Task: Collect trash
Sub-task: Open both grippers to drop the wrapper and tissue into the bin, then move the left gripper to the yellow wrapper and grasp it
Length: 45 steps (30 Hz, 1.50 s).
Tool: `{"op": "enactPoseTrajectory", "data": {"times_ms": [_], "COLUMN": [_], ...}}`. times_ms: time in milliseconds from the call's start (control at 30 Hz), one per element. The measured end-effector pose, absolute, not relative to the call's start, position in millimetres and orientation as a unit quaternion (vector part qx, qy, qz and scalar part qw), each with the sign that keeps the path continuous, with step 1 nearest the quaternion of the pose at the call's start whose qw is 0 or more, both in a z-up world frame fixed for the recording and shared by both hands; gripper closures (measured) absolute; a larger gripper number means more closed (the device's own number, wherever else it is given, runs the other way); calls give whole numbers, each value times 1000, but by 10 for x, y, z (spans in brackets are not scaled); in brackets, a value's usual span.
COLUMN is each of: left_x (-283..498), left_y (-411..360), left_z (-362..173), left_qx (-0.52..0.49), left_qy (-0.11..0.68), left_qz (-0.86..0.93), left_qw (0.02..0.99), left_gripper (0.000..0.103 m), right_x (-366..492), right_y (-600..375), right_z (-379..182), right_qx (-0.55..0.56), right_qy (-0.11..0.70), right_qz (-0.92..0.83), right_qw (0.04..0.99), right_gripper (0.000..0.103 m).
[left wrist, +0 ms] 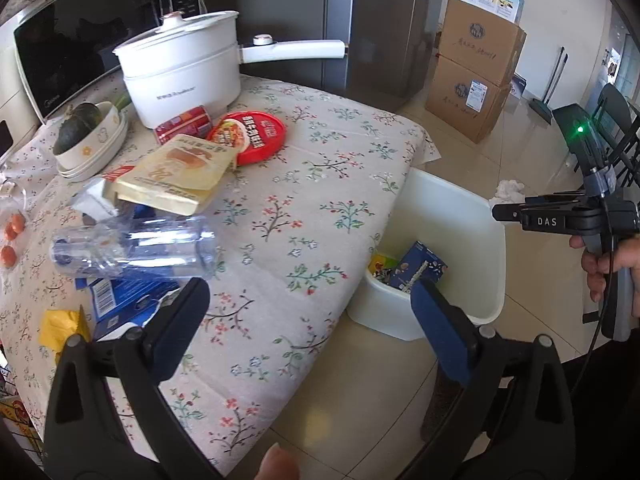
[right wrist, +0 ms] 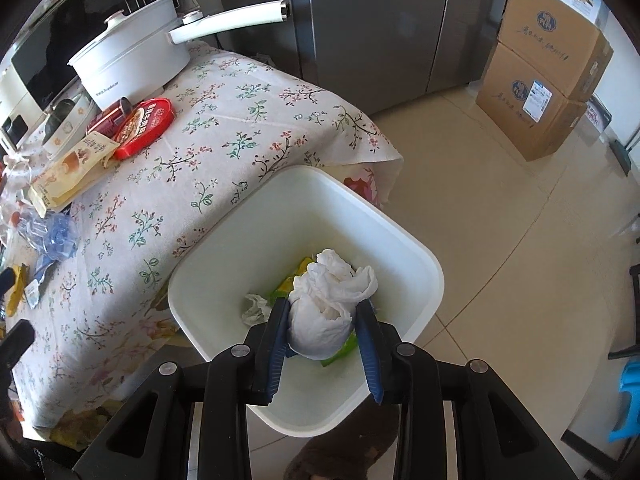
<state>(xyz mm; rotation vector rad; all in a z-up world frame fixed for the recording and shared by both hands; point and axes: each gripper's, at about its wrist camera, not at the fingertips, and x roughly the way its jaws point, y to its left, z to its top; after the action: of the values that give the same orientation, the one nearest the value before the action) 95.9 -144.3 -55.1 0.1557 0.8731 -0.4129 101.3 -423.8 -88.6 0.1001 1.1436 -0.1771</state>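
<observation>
Right wrist view: my right gripper clenches a crumpled white tissue above the white bin beside the table | left wrist view: my left gripper spread wide, nothing between its pads, over the table edge | trash remains on table: clear bottle, yellow packet

The bin stands on the floor against the table's near-right corner. A pot sits at the table's far edge, wrappers and a bottle along its left edge.
</observation>
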Motion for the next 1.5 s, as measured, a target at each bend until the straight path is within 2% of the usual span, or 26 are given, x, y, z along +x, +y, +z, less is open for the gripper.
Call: {"op": "enactPoseTrajectory", "data": {"times_ms": [133,200,233,267,300,1000,1367,1500], "left_x": [930,923,907,891,872,928,1223,1280], "left_y": [-1183,-1096,-1054,-1011,-972,143,746,803], "left_z": [-564,-551,-542,-532,-524,-428,-781,-845], "left_qx": [61,55,54,55,57,-11,-70,-83], "left_qy": [418,418,415,413,411,423,487,486], "left_qz": [-176,-171,-169,-165,-162,-65,-26,-22], "left_qw": [889,891,892,894,895,904,870,870], "left_gripper": [2,1,1,1,1,1,1,5], "right_x": [1062,1082,1091,1095,1099,1115,1264,1294], "right_y": [-4192,-4171,-4155,-4134,-4107,-3132,-2704,-2590], "right_z": [-920,-911,-902,-884,-869,-320,-320,-330], "right_qx": [45,49,53,56,56,5,1,0], "right_qy": [541,538,537,534,531,465,468,469], "right_qz": [-89,-91,-90,-88,-86,-7,25,34], "right_qw": [835,836,837,839,841,885,883,882], "right_gripper": [63,48,31,20,18,17,17,17]}}
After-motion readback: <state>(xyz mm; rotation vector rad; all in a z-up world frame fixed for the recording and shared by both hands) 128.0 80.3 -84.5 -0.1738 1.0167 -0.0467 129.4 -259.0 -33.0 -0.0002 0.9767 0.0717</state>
